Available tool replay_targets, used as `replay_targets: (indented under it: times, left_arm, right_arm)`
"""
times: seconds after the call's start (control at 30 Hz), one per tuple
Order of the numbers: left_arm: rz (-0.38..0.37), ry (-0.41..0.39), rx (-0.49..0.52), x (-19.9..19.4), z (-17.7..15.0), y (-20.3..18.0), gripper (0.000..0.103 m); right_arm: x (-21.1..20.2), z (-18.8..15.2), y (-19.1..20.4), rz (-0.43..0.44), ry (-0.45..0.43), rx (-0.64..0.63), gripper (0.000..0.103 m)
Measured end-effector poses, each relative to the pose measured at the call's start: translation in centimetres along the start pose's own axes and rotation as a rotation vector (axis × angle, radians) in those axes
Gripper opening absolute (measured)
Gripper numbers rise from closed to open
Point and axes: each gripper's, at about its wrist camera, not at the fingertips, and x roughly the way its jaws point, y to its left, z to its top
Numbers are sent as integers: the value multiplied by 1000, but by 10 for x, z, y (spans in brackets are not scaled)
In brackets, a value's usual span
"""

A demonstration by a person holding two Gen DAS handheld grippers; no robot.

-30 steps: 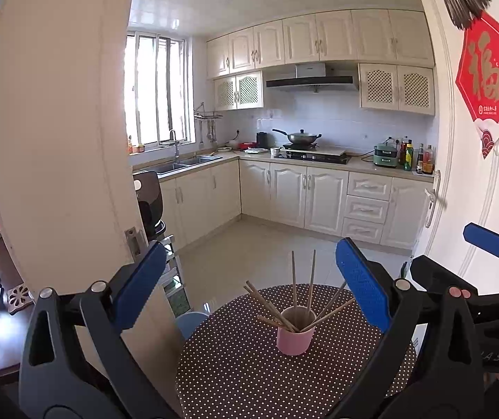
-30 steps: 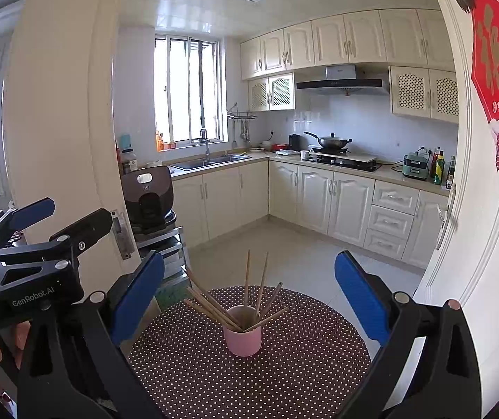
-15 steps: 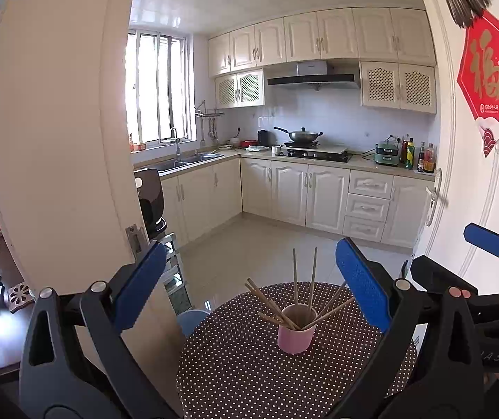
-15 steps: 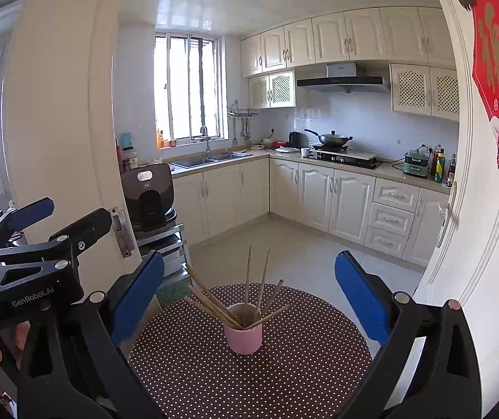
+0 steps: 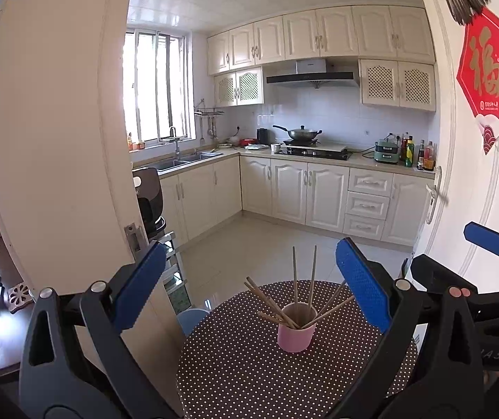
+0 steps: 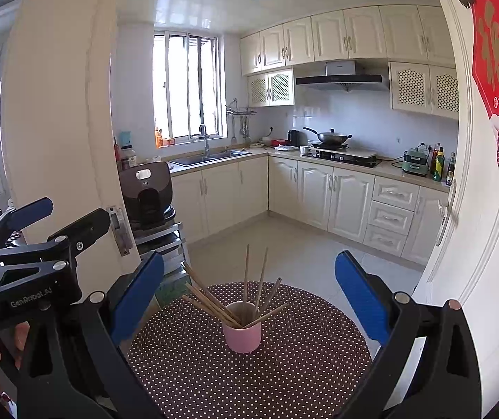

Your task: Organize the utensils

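While both our grippers hover with jaws wide and empty, the left gripper (image 5: 249,289) and right gripper (image 6: 249,293) frame a pink cup (image 6: 241,335) of wooden chopsticks (image 6: 211,305), fanned out, standing upright mid-way on the round polka-dot bench (image 6: 284,377).

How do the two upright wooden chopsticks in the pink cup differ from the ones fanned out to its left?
The two upright chopsticks stand nearly vertical, close together and almost parallel; the fanned chopsticks lean steeply left and spread apart. The upright pair's tips reach higher above the round pink cup; the fanned ones end lower and farther sideways. All look like plain wood with lower ends inside that cup on the brown dotted tablecloth.
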Motion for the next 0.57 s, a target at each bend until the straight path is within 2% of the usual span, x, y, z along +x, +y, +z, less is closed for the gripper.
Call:
replay_targets:
  times: [0.37, 0.57]
  left_arm:
    - [4, 12, 8, 11, -4, -7, 96]
    - [-5, 50, 11, 26, -11, -9, 96]
  right_arm:
    - [6, -4, -13, -32, 19, 9, 95]
    - [11, -8, -22, -53, 38, 18, 95]
